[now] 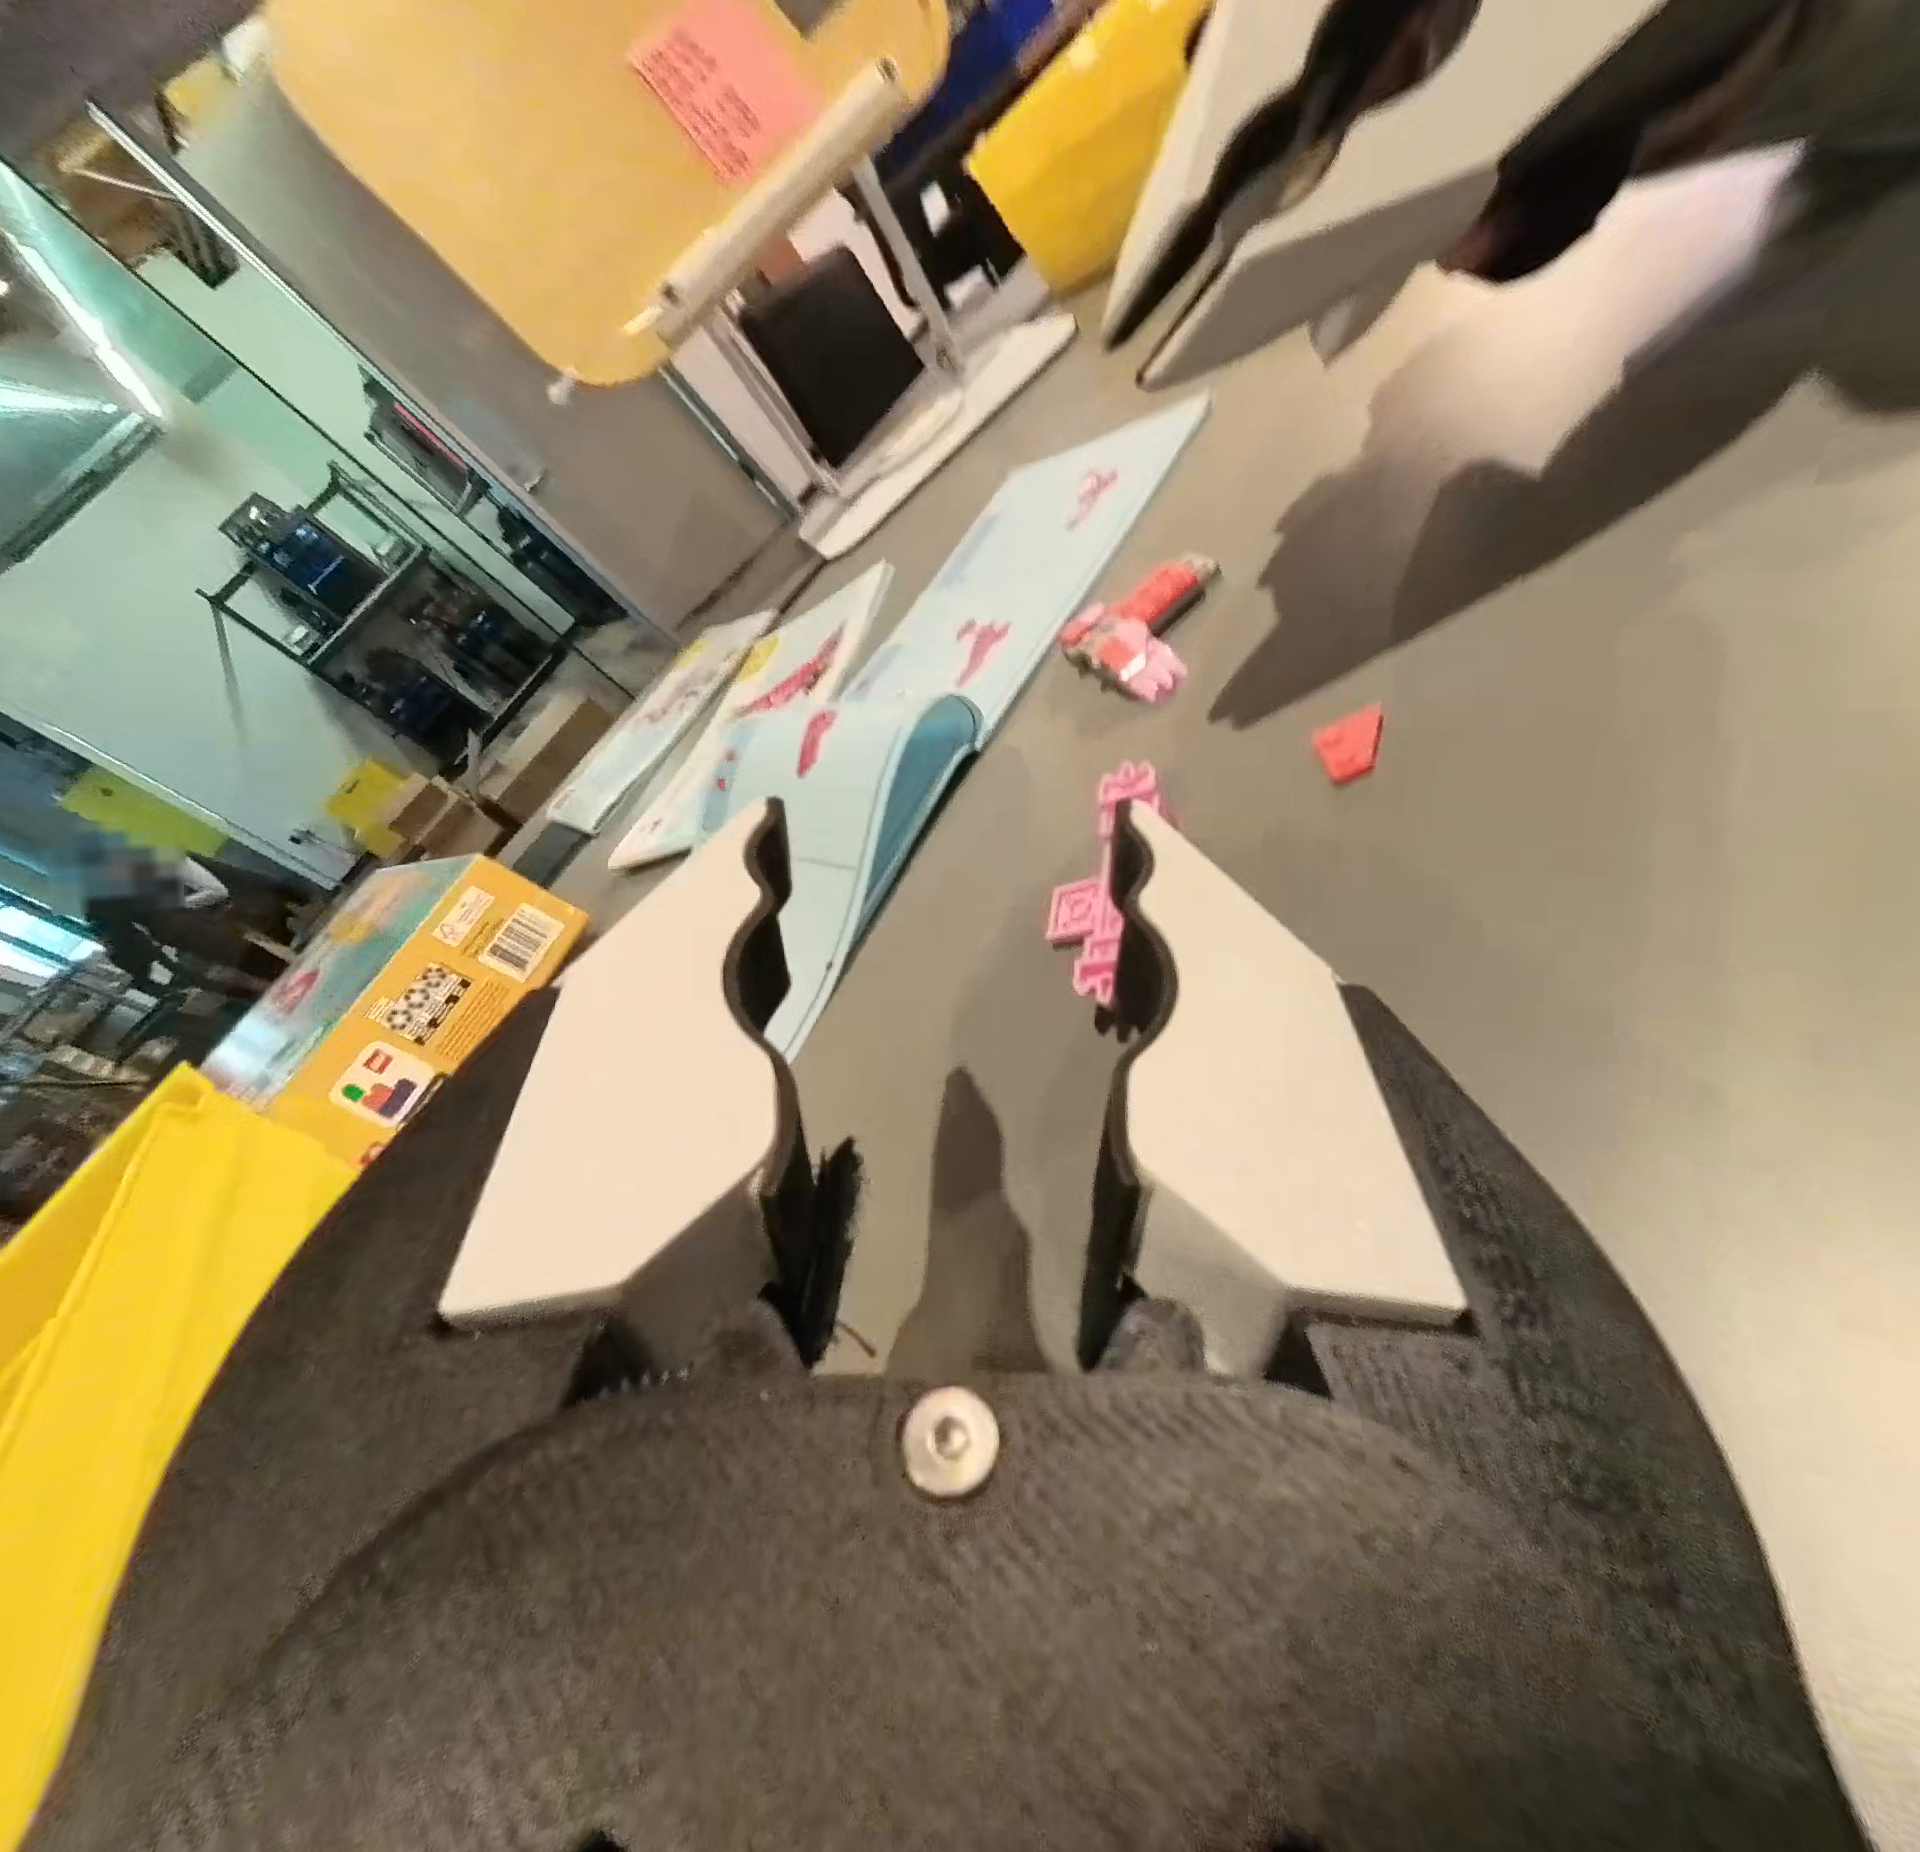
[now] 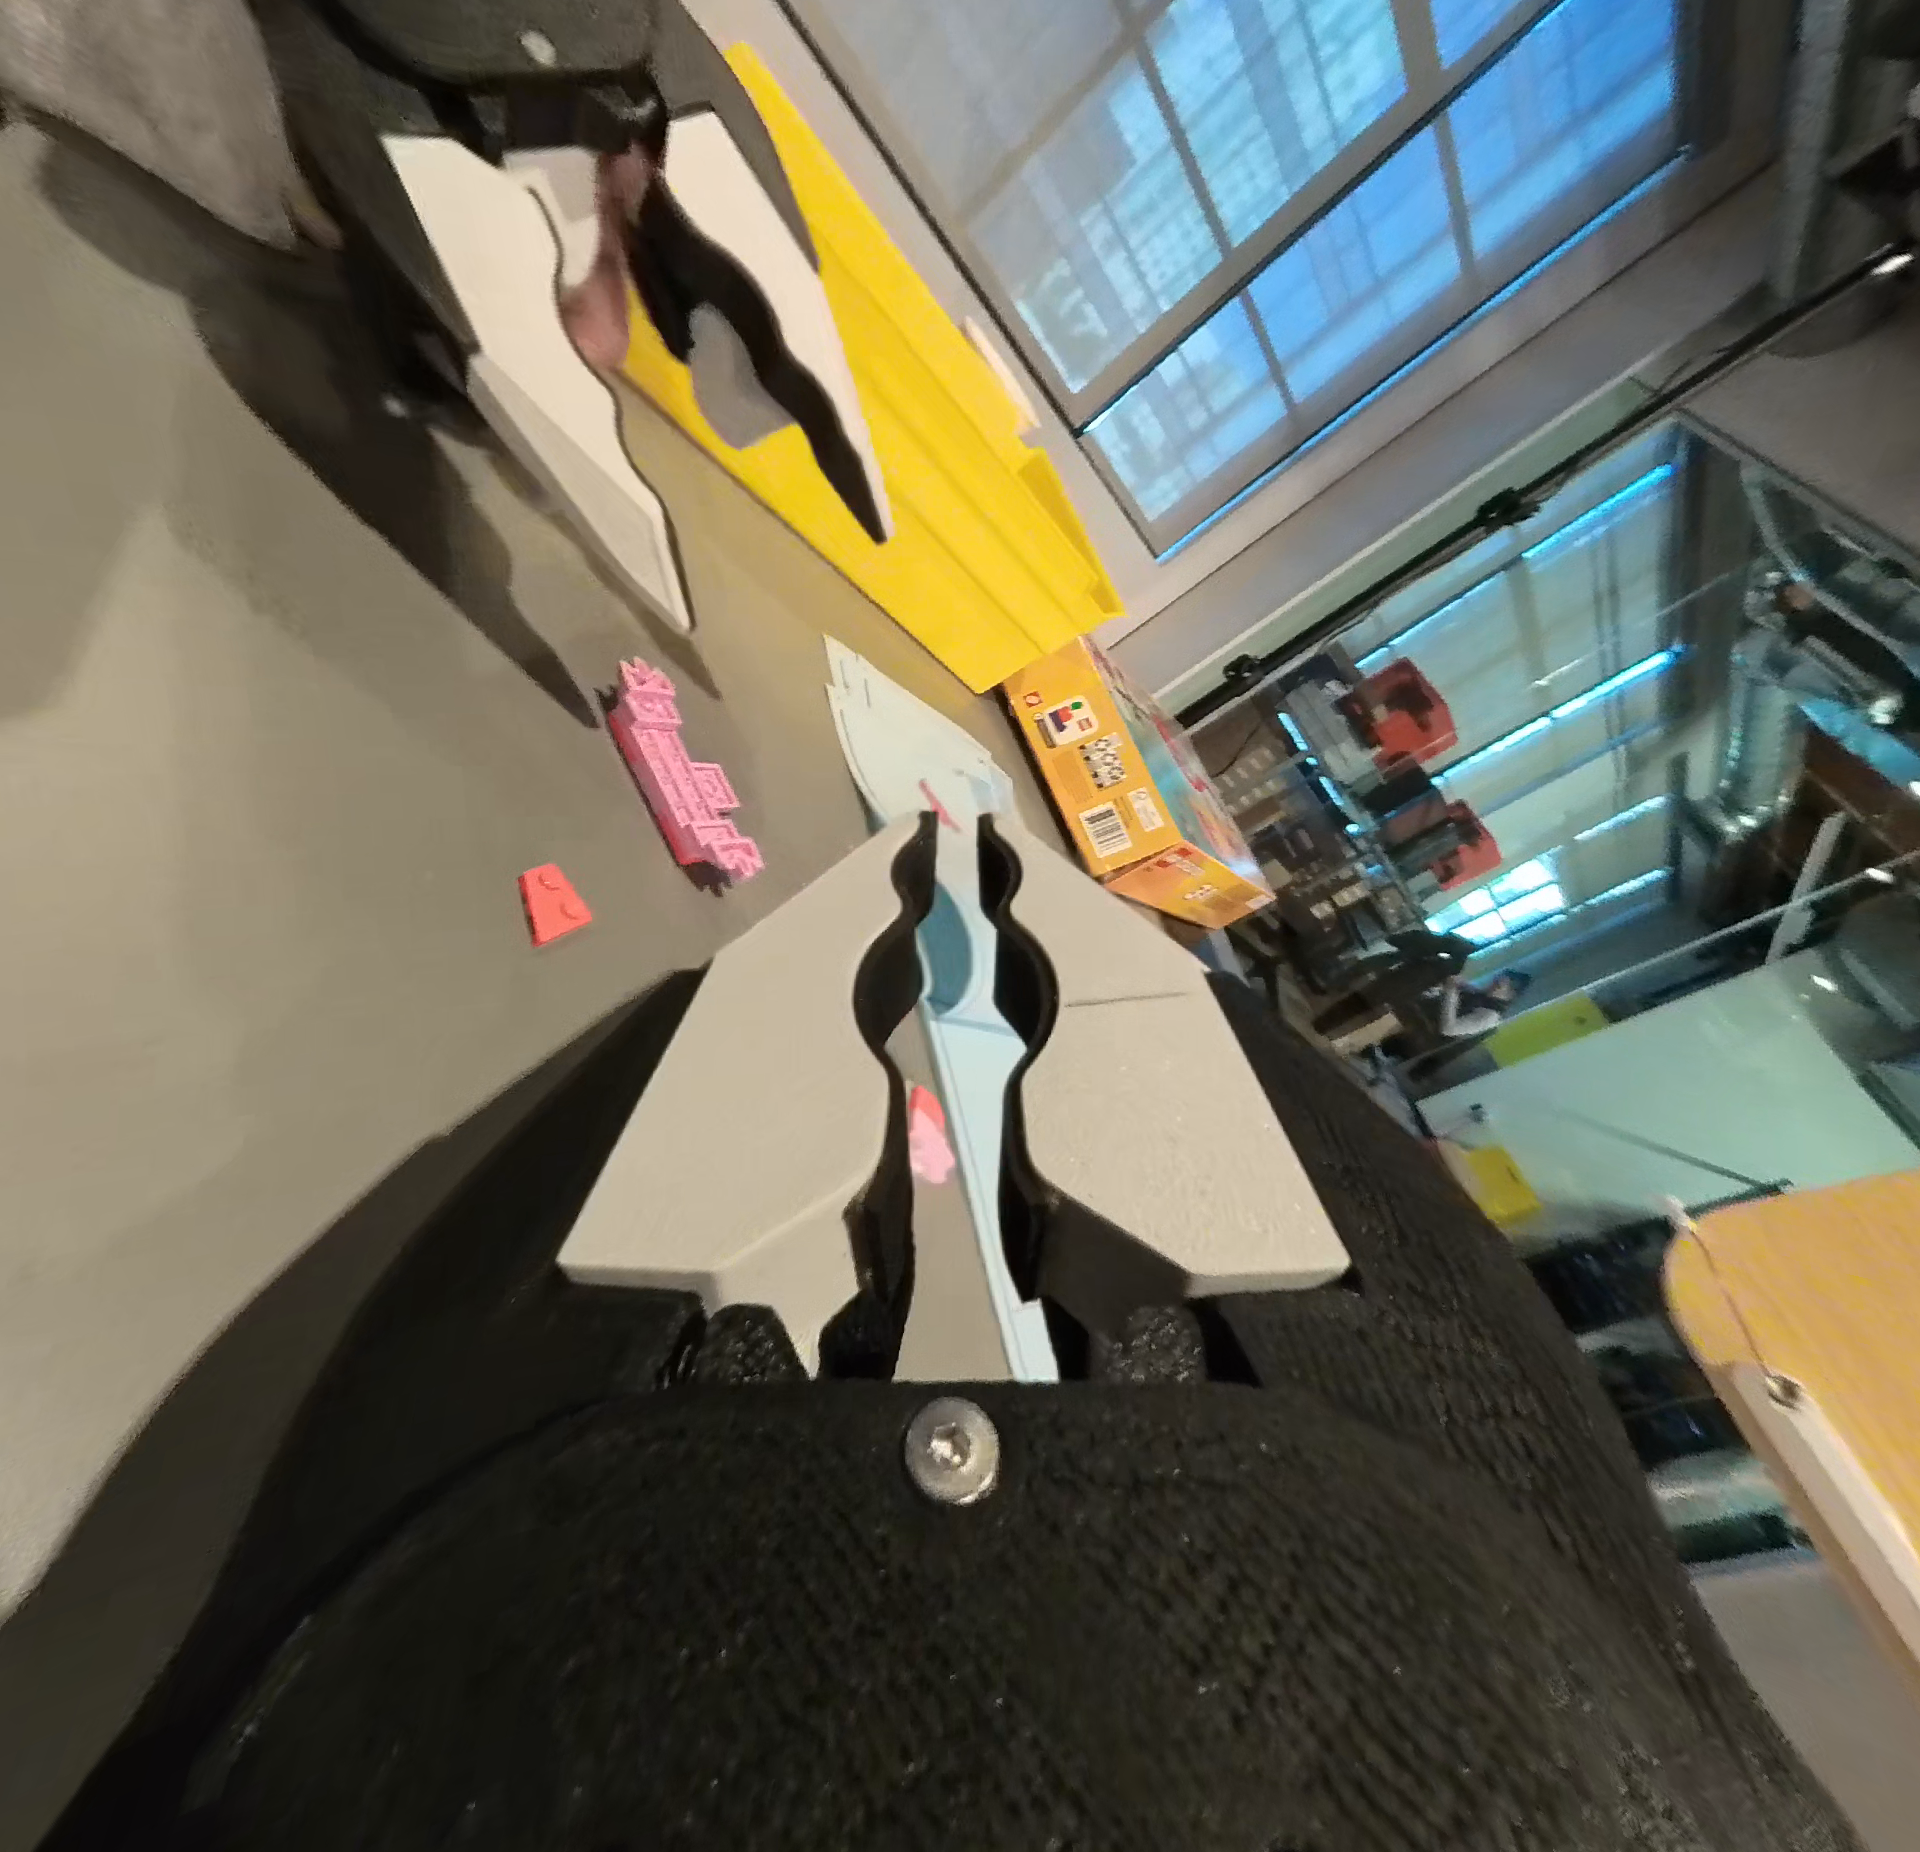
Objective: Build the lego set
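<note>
Grey table [image 1: 1558,1075], booklet [image 1: 1039,576] open. My left gripper [image 1: 954,826] gapes wide, empty; right gripper [image 2: 954,826] nearly closed, empty. Pink assembly [image 2: 681,779] just ahead: light, rigid (joints probably pop), pinch long edges. Red plate [image 2: 554,903] beside it: thin, slippery.

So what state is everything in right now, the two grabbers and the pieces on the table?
Left hand-held gripper: open, holding nothing.
Right hand-held gripper: nearly closed, a narrow gap, nothing between the fingers.
Pink lego assembly: part-built, lying flat on the table.
Red wedge plate: loose, lying apart, studs up.
Red and pink lego assembly: part-built, beside the booklet.
Instruction booklet: lying open.
Lego box: lying on the table.
</note>
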A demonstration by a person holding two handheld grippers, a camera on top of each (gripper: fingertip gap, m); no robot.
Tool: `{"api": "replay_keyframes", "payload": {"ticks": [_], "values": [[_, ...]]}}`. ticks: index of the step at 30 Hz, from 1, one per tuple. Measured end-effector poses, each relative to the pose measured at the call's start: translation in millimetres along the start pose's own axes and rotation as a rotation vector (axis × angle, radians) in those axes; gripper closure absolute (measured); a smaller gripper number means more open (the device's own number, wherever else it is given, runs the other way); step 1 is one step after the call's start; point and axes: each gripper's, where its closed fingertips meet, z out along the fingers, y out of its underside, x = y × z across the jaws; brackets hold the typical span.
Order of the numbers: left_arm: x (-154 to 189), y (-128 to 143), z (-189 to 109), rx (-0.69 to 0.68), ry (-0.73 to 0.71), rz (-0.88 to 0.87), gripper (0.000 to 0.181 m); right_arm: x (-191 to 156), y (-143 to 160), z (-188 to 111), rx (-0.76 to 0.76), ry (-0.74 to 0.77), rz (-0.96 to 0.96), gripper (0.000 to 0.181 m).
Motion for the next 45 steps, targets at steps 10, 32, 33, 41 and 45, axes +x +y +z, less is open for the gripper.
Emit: {"api": "replay_keyframes", "payload": {"ticks": [10,32,33,41,45], "values": [[-53,-44,-53,0.331,-0.243,-0.156,0.127,60,25,-21,0.013,0.363,0.077,0.176],[-206,148,-165,-0.649,-0.032,-0.474,0.148,108,106,-31,-0.292,0.614,0.179,0.177],[-206,155,-161,-0.694,0.007,-0.482,0.15,109,108,-33,-0.301,0.627,0.187,0.177],[-213,185,-145,-0.928,0.13,-0.451,0.148,113,116,-40,-0.343,0.665,0.197,0.177],[-246,171,-118,-0.885,0.066,-0.415,0.144,112,117,-39,-0.352,0.66,0.182,0.178]]}}
